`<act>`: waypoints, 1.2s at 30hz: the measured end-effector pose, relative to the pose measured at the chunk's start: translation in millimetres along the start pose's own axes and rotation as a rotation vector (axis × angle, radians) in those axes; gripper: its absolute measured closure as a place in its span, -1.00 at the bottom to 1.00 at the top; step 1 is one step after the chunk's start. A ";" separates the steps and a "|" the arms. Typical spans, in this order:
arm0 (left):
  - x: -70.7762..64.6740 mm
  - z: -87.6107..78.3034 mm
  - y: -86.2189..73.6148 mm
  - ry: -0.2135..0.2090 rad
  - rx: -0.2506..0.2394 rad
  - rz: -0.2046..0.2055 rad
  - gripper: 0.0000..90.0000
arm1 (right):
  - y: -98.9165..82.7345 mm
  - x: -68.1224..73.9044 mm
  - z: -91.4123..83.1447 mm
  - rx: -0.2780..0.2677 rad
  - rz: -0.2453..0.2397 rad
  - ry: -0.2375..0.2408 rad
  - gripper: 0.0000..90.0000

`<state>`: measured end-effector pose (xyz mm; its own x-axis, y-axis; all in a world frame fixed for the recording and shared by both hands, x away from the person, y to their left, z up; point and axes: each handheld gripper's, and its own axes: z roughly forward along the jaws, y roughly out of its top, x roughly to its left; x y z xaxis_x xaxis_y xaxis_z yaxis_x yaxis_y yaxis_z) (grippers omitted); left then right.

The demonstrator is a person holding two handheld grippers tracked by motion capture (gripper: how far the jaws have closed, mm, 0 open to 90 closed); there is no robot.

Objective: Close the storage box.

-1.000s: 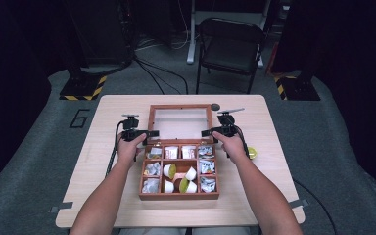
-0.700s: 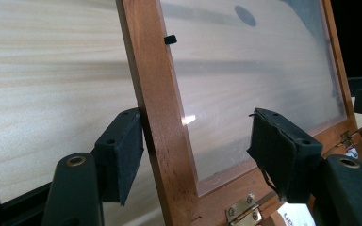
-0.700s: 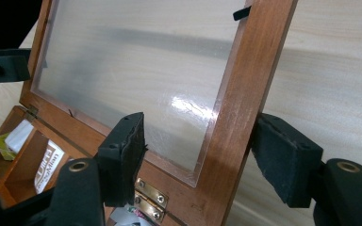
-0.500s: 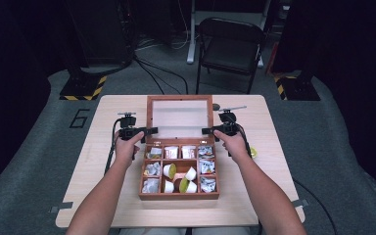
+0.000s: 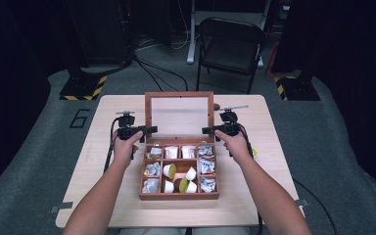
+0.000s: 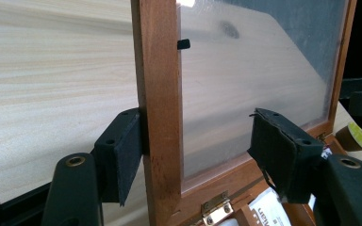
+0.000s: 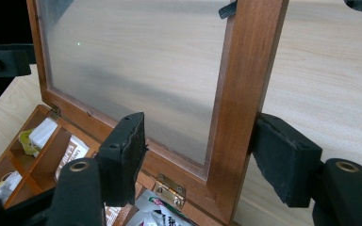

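A wooden box (image 5: 178,197) with several compartments of packets and small cups (image 5: 176,171) stands mid-table, its glass-paned lid (image 5: 178,115) raised nearly upright. My left gripper (image 5: 149,130) straddles the lid's left side bar (image 6: 160,94): one pad (image 6: 127,160) touches the bar's outer edge, the other stands off over the glass, so the left gripper (image 6: 200,155) is open. My right gripper (image 5: 206,130) straddles the right side bar (image 7: 245,84) the same way. Its outer pad (image 7: 283,160) is against the wood and the inner one is apart, so the right gripper (image 7: 202,157) is open too.
The light wooden table (image 5: 103,196) has bare room left and right of the box. A small brown cup with a yellow-green top (image 6: 356,136) lies beside the box near my right hand. A folding chair (image 5: 230,44) stands beyond the far edge.
The lid has swung further up and back, its top edge now higher in the high view. Both hands stay at the lid's sides.
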<state>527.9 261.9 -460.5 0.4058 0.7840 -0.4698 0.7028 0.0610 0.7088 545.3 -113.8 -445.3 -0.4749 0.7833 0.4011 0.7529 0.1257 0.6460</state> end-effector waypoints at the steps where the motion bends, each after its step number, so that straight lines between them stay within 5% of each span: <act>1: -0.9 -1.5 -0.1 -0.004 -0.001 -0.004 -0.22 | -0.3 1.0 -1.2 -0.003 -0.004 -0.002 -0.21; 10: -5.4 -9.6 0.6 -0.016 -0.014 0.038 -0.23 | -1.5 8.6 -9.6 -0.006 -0.028 -0.010 -0.21; 36: -21.7 -32.5 8.2 -0.039 -0.093 0.068 -0.20 | 1.0 18.2 -27.3 -0.051 -0.060 0.010 -0.14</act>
<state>505.9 265.4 -427.3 0.4743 0.7637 -0.4380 0.6165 0.0671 0.7845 524.9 -116.0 -419.6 -0.5232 0.7690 0.3672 0.6992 0.1409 0.7010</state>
